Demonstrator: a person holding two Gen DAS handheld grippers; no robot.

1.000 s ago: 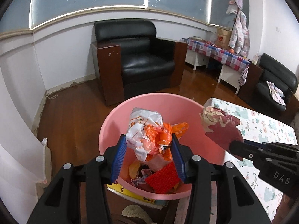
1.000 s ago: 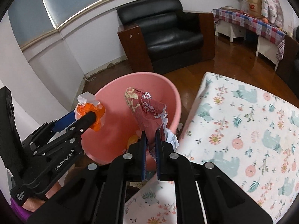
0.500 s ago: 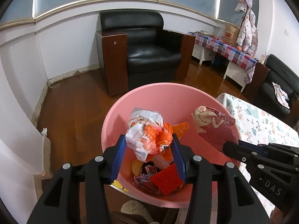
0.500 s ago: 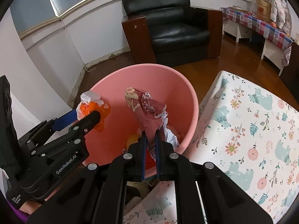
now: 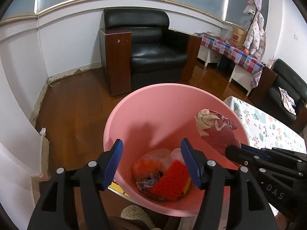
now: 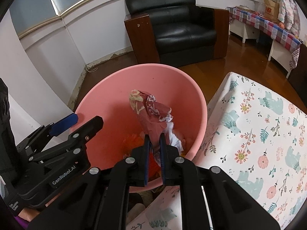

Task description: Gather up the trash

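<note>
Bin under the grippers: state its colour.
The bin is plain pink, clearest in the left wrist view.

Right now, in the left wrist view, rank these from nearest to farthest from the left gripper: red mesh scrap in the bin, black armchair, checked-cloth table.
1. Red mesh scrap: just below the left gripper, in the pink bin.
2. Black armchair: beyond the bin, centre.
3. Checked-cloth table: far right, by the wall.

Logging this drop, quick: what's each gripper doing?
Left gripper: jaws opening, nothing between them.
Right gripper: closed on the dark red wrapper.
</note>
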